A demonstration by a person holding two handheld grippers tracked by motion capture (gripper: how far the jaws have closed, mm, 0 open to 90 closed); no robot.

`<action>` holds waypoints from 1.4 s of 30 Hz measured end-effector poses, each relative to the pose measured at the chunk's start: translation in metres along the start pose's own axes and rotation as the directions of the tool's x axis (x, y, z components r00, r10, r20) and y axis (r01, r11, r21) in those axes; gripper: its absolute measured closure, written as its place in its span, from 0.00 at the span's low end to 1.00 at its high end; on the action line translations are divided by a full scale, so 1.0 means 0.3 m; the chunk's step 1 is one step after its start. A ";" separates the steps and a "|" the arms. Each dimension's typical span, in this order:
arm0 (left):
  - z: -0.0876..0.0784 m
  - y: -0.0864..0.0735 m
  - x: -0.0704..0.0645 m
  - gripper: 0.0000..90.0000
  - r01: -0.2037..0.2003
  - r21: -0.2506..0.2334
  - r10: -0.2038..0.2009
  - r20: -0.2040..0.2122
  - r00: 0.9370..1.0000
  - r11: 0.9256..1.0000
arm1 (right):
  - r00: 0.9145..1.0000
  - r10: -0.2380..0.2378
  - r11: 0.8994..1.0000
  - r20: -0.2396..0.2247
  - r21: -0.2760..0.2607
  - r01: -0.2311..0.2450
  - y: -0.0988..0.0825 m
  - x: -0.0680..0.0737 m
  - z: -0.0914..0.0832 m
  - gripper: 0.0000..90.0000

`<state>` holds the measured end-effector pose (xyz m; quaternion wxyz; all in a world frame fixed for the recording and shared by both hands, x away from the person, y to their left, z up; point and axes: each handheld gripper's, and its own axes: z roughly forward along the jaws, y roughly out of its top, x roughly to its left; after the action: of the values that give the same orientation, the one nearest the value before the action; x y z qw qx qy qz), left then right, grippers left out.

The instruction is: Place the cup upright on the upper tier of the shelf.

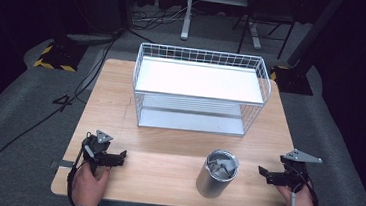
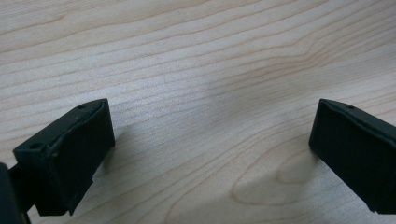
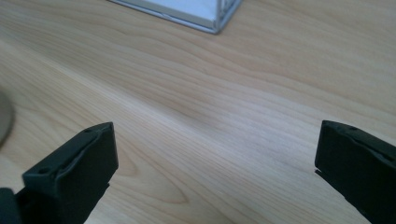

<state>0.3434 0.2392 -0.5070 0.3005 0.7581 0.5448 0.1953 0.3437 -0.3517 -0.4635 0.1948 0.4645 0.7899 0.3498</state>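
On the near half of the wooden table [image 1: 166, 157], a steel tumbler [image 1: 217, 174] stands upright between the two hands, nearer the right one and well apart from both. Left tongs [image 1: 122, 157] rest low over the wood at the near left, jaws spread wide with bare grain between them. Right tongs [image 1: 262, 172] sit at the near right edge, jaws likewise parted and empty, pointing toward the tumbler. Behind stands a white wire basket [image 1: 202, 57]
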 end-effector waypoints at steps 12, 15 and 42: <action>0.000 0.000 0.000 0.01 0.000 0.001 0.000 0.000 1.000 1.000 | 0.994 -0.082 0.995 -0.070 -0.070 0.077 0.076 0.116 -0.094 0.00; 0.000 0.000 0.000 0.01 0.000 0.000 0.000 0.000 1.000 1.000 | 0.992 -0.094 0.993 -0.085 -0.079 0.087 0.091 0.141 -0.116 0.00; 0.000 0.000 0.000 0.01 0.000 0.000 0.000 0.000 1.000 1.000 | 0.949 -0.216 0.973 -0.230 -0.128 0.190 0.134 0.330 -0.196 0.00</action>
<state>0.3434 0.2392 -0.5070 0.3005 0.7582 0.5447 0.1954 0.2817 -0.2745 -0.3923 0.1558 0.3236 0.8320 0.4228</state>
